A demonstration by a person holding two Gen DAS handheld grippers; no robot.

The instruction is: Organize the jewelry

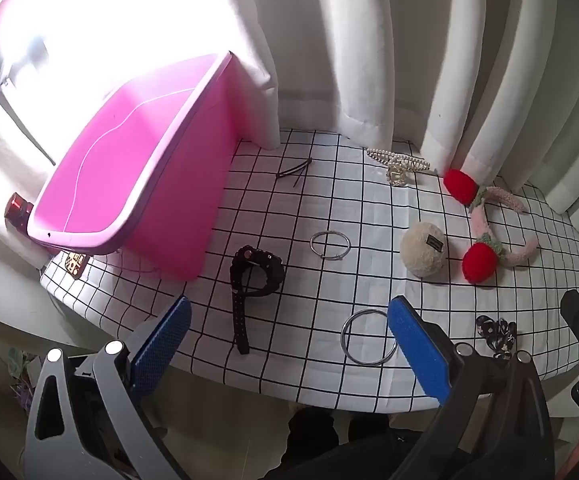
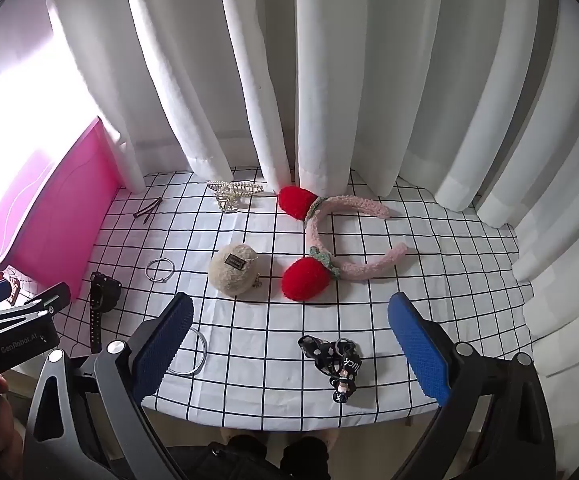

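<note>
Left wrist view. My left gripper (image 1: 289, 320) was spread wide with nothing between its blue pads, hovering over the near edge of the white black-grid tablecloth (image 1: 369, 208). The black wristwatch with a curled strap (image 1: 249, 280) lay just ahead, between the pads in the frame. The larger plain silver bangle (image 1: 368, 338) lay beside my right-hand pad; the smaller thin silver bangle (image 1: 330, 244) sat farther out. The pink plastic storage bin (image 1: 137, 172) stood at the left, and this view alone looked down into its bare pink inside. It also showed a small red object (image 1: 18, 210) behind the bin and a small patterned brown item (image 1: 74, 264) at its near corner; I couldn't tell what either was. The dark hairpin (image 1: 295, 170) and pearl-trimmed claw clip (image 1: 397, 164) lay near the white curtain (image 1: 369, 40).

Right wrist view. My right gripper (image 2: 289, 324) was likewise opened wide and touched nothing. Only here was the black-and-white patterned scrunchie (image 2: 335, 360) seen plainly, between my pads near the table edge. The whole pink fuzzy headband with two red strawberries (image 2: 329, 232) lay beyond, and the beige fluffy round hair clip (image 2: 235, 270) just left of it. The bin showed only its outer side.
</note>
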